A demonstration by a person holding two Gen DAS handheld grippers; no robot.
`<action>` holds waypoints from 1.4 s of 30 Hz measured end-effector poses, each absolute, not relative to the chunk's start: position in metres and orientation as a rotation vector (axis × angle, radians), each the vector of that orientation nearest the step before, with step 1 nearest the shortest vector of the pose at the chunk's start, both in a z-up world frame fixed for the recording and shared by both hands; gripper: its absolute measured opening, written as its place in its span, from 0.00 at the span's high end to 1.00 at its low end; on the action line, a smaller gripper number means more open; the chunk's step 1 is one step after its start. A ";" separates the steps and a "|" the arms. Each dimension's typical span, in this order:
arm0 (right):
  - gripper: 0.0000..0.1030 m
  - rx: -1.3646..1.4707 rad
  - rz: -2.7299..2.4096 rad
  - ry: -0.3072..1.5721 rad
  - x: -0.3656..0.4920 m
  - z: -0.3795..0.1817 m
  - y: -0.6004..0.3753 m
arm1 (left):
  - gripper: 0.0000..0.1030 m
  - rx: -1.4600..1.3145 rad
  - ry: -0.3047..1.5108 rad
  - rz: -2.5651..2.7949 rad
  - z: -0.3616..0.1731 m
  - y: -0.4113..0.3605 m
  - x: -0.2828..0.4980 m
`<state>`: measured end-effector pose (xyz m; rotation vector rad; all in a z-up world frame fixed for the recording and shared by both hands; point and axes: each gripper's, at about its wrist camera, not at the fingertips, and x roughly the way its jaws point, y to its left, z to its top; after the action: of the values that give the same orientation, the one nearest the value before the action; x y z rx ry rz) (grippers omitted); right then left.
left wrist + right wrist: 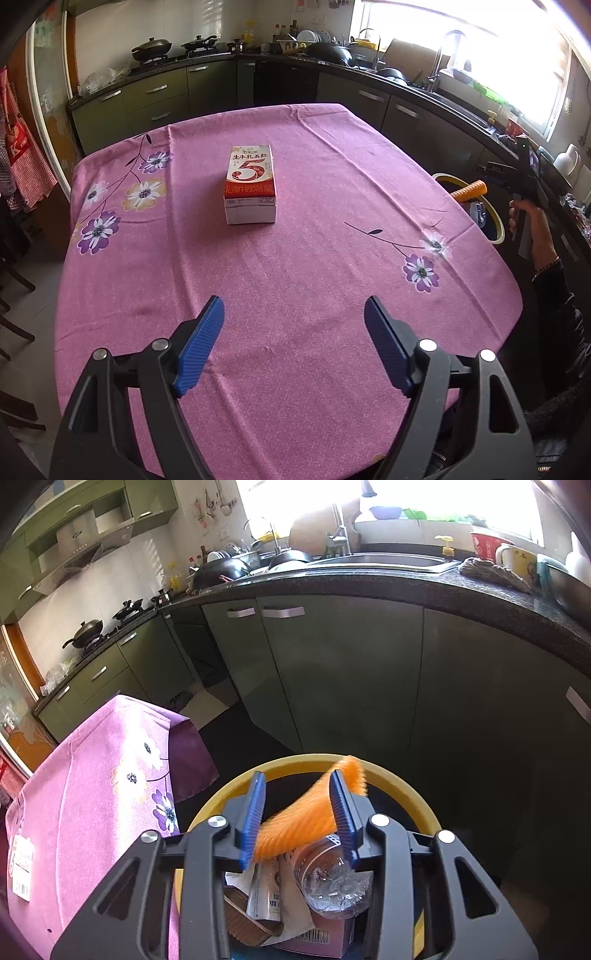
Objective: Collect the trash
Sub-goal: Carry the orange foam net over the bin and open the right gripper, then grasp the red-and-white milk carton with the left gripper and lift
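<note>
**Left wrist view**
- Left tool [293, 314]: hovering over near part of worktop [295, 277], blue pads standing wide apart, nothing btwn them, gripping nothing.
- Worktop: wearing pink cloth w/ flower print.
- Milk carton [251, 184]: red/white, big "5" on top face, lying flat toward far-centre of cloth, well apart from left tool.
- Bin [496, 225]: yellow rim, showing past right edge of worktop, lower than it.
- Orange foam net [469, 191]: sticking out above bin rim.
- Person's hand [524, 218]: gripping handle of right tool at far right; dark sleeve, bead bracelet at wrist.
- Background: green cabinets, woks on hob, sink under bright window.

**Right wrist view**
- Right tool [297, 797]: pointing down into bin [413, 794]; pads standing partly open. Orange foam net [306, 819] lying slantwise btwn them, blurred; upper end by right pad, lower end by left pad. Can't tell if pads are pressing on it.
- Bin contents under tool: clear plastic bottle [332, 882], paper wrapper [264, 893], brown cardboard piece [240, 919], pink box w/ barcode [325, 938].
- Worktop [92, 775]: at left, just beside bin; white barcode label [22, 864] showing at its left edge.
</note>
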<state>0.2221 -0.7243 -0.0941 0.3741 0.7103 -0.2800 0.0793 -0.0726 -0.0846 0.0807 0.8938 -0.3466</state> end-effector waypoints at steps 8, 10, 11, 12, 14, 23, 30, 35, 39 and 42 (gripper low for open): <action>0.50 0.342 -0.224 0.596 0.161 -0.063 -0.697 | 0.23 0.048 0.933 -0.351 -0.091 -0.070 0.122; 0.49 0.322 -0.203 0.586 0.149 -0.057 -0.686 | 0.20 0.055 0.942 -0.349 -0.090 -0.072 0.140; 0.48 0.316 -0.191 0.585 0.143 -0.056 -0.680 | 0.19 0.061 0.939 -0.345 -0.089 -0.074 0.150; 0.48 0.314 -0.175 0.586 0.139 -0.056 -0.674 | 0.17 0.067 0.930 -0.339 -0.087 -0.075 0.158; 0.45 0.316 -0.142 0.597 0.132 -0.056 -0.663 | 0.15 0.079 0.917 -0.309 -0.086 -0.078 0.175; 0.44 0.306 -0.034 0.617 0.123 -0.058 -0.626 | 0.15 0.046 0.962 -0.226 -0.108 -0.097 0.244; 0.40 0.297 0.018 0.633 0.125 -0.060 -0.611 | 0.24 0.039 1.023 -0.163 -0.127 -0.103 0.273; 0.40 0.301 0.032 0.648 0.127 -0.062 -0.609 | 0.27 0.050 1.030 -0.155 -0.128 -0.105 0.275; 0.39 0.303 0.039 0.649 0.127 -0.062 -0.608 | 0.38 0.053 1.047 -0.155 -0.133 -0.106 0.278; 0.39 0.301 0.043 0.651 0.128 -0.062 -0.606 | 0.42 0.060 1.044 -0.150 -0.133 -0.106 0.278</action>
<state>0.1282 -0.6055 -0.0617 0.3013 0.6507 0.0432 0.2782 -0.1061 -0.1329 0.0600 1.0438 -0.1503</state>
